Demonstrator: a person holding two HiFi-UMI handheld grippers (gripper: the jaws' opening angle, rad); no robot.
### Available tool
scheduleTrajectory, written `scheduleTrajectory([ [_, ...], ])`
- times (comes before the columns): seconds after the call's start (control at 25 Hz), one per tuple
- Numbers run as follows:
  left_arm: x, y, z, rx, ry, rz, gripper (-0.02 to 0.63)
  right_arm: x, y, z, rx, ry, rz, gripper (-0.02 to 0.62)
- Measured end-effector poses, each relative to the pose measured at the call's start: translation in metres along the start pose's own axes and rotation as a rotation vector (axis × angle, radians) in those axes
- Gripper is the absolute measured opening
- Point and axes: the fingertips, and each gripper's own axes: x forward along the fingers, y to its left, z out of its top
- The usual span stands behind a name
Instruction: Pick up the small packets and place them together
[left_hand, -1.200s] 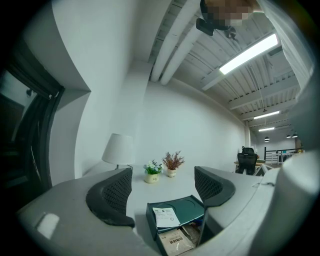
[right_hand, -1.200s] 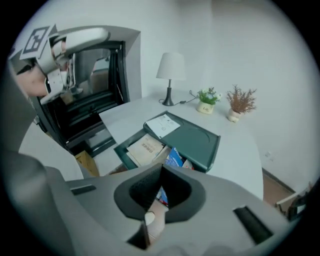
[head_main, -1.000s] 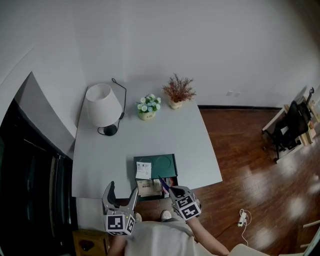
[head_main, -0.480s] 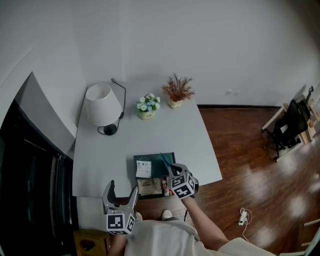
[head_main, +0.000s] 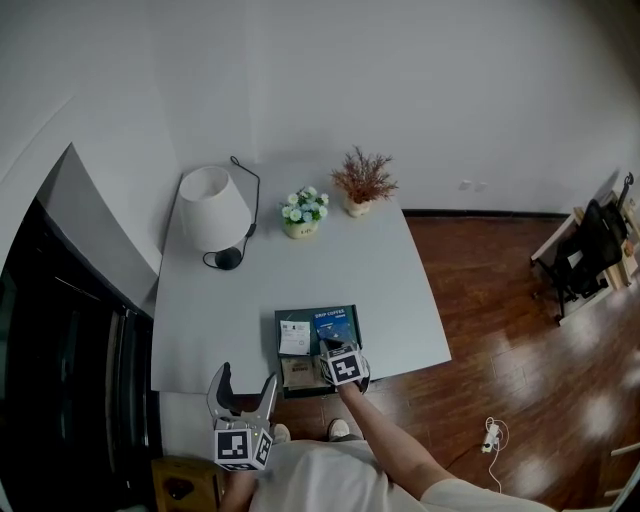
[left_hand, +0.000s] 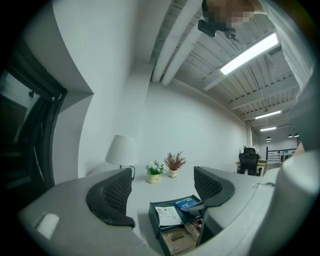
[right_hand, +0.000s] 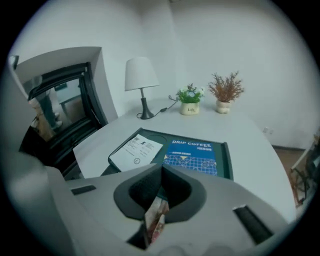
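Small packet (right_hand: 155, 222) pinched in the tightly closed jaws of the right gripper (right_hand: 161, 172), over the green tray's (right_hand: 229, 160) near end; blue drip coffee packet (right_hand: 192, 152) and white packet (right_hand: 137, 150) flat inside the tray; left gripper (left_hand: 163, 171) jaws wide apart, empty, short of the tray

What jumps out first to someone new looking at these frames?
The right gripper, at the near side of the dark green tray, is shut on a thin small packet standing on edge between its jaws. In the tray, a blue drip-coffee packet and a white packet lie side by side. The left gripper hangs open and empty off the near edge of the table.
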Motion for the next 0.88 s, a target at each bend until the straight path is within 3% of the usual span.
scheduleTrajectory([
  [0.12,-0.001,0.001,-0.001,0.002,0.004,0.000,0.380,0.009,-0.007,-0.002,0.036,0.005,-0.020,0.003],
  [0.4,0.000,0.002,-0.003,0.003,0.011,-0.004,0.380,0.007,0.000,-0.002,0.007,0.016,0.009,0.052],
  [0.44,0.001,0.002,-0.004,-0.001,0.011,-0.004,0.381,0.005,0.003,0.002,0.005,-0.003,0.020,0.081],
  [0.48,0.001,0.002,-0.005,-0.004,0.011,-0.005,0.380,0.003,0.005,0.006,0.008,-0.029,0.030,0.228],
  [0.52,0.003,0.001,-0.005,-0.006,0.011,-0.008,0.382,0.000,0.008,0.012,0.013,-0.057,0.038,0.356],
  [0.64,0.005,-0.003,-0.004,-0.001,0.017,-0.026,0.382,-0.029,0.011,0.037,0.016,-0.192,0.056,0.365],
  [0.76,0.007,-0.003,-0.006,0.006,0.021,-0.030,0.380,-0.081,0.016,0.073,0.008,-0.418,0.113,0.365],
  [0.88,0.010,-0.003,-0.004,0.023,0.016,-0.038,0.380,-0.140,0.013,0.099,-0.037,-0.622,0.092,0.365],
])
